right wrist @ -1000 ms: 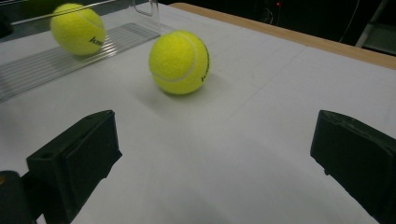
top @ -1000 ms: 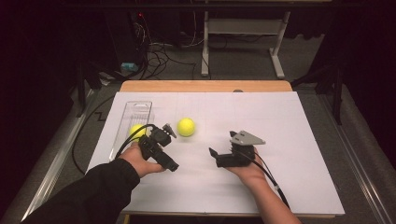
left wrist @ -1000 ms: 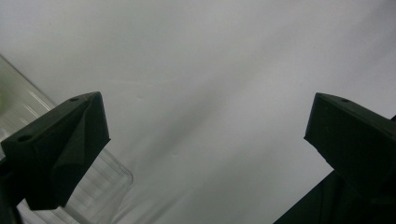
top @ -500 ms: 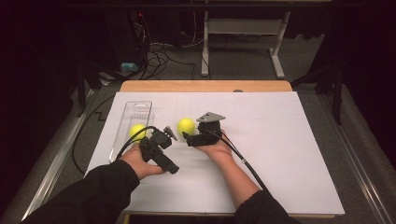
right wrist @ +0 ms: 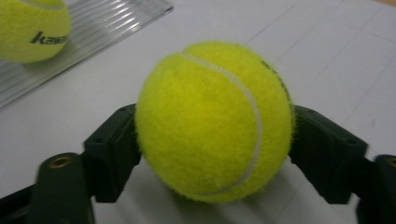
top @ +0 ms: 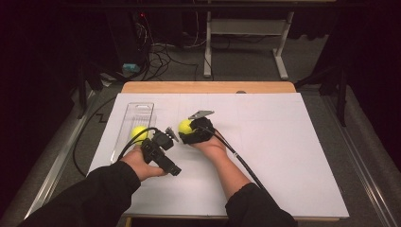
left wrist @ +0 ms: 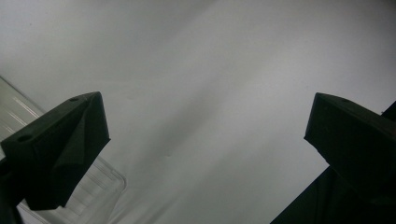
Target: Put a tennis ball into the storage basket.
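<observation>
Sweeping leftward across the white sheet, the right gripper [right wrist: 212, 140] has just closed its jaws onto the fuzzy yellow-green tennis ball [right wrist: 215, 121], which sits on the white table cover [top: 283, 142]. Squeezed at its widest girth, it could squirt free when lifted. Nearby, the left gripper [left wrist: 205, 135] hangs open and empty beside the clear ribbed plastic tray [top: 137, 113] holding a second yellow tennis ball [top: 139, 133].

My high camera sits above the near edge of the worktop [top: 283, 156], looking forward and down over the whole white top to the floor beyond its far edge. My left camera rides on the left tongs [left wrist: 205, 135], very close to the white surface, catching a corner of the clear tray [left wrist: 100, 189] that the high view shows by the left edge. My right camera looks along the right tongs [right wrist: 215, 140] at close range toward that same tray [right wrist: 102, 23], a tennis ball [right wrist: 215, 119] large before it.
</observation>
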Tool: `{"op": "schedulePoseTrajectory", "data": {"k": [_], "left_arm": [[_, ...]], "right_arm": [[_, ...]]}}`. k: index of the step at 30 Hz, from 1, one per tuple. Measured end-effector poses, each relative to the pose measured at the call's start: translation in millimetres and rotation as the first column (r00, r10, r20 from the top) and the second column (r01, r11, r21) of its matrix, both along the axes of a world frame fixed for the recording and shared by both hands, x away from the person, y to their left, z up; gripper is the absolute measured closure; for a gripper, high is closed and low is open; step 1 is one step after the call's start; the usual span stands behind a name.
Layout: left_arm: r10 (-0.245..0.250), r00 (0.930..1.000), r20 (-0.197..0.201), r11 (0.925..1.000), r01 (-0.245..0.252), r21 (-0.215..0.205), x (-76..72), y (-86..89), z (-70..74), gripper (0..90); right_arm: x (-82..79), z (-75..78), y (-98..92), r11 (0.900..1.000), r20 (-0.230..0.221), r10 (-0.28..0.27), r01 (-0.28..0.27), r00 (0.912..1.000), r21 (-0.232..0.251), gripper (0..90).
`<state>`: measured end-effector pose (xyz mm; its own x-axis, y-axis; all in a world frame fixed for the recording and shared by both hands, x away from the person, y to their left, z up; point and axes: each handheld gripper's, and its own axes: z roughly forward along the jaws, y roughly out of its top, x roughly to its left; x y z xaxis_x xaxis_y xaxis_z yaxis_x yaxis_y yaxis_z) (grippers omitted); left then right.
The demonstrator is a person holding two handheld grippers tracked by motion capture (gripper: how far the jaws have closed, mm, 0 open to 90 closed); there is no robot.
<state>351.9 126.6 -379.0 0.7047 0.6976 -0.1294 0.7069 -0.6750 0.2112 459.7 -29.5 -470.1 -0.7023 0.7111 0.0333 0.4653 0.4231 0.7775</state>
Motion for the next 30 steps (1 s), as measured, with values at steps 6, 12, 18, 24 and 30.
{"op": "schedulePoseTrajectory", "data": {"k": [6, 12, 18, 24, 30], "left_arm": [[-0.008, 1.0000, 0.000, 1.0000, 0.008, 0.001, -0.9, -1.9, -0.4, 0.5], [-0.002, 1.0000, -0.001, 1.0000, 0.002, 0.005, -0.6, -3.7, -1.5, 0.5], [-0.003, 1.0000, -0.003, 0.9998, 0.003, 0.018, -2.2, -6.5, -2.2, 0.5], [-0.010, 0.9999, -0.003, 0.9996, 0.010, 0.024, -3.4, -11.9, -1.5, 0.5], [-0.010, 0.9999, -0.003, 0.9997, 0.010, 0.021, -1.4, -16.3, -0.4, 0.5]], "right_arm": [[-6.2, 3.2, 4.0, 1.000, 0.016, 0.003, -0.003, 0.9999, -0.021, 27.8], [-22.3, 15.9, -7.7, 1.000, 0.070, 0.007, -0.008, 0.9975, 0.022, 27.9], [-44.9, 23.0, -36.0, 0.999, 0.113, -0.006, 0.001, 0.9936, 0.043, 27.9], [-70.7, 22.3, -67.1, 0.998, 0.136, -0.025, 0.017, 0.9904, 0.061, 27.9], [-96.6, 19.5, -95.0, 0.997, 0.159, -0.043, 0.032, 0.9863, 0.073, 28.0]]}}
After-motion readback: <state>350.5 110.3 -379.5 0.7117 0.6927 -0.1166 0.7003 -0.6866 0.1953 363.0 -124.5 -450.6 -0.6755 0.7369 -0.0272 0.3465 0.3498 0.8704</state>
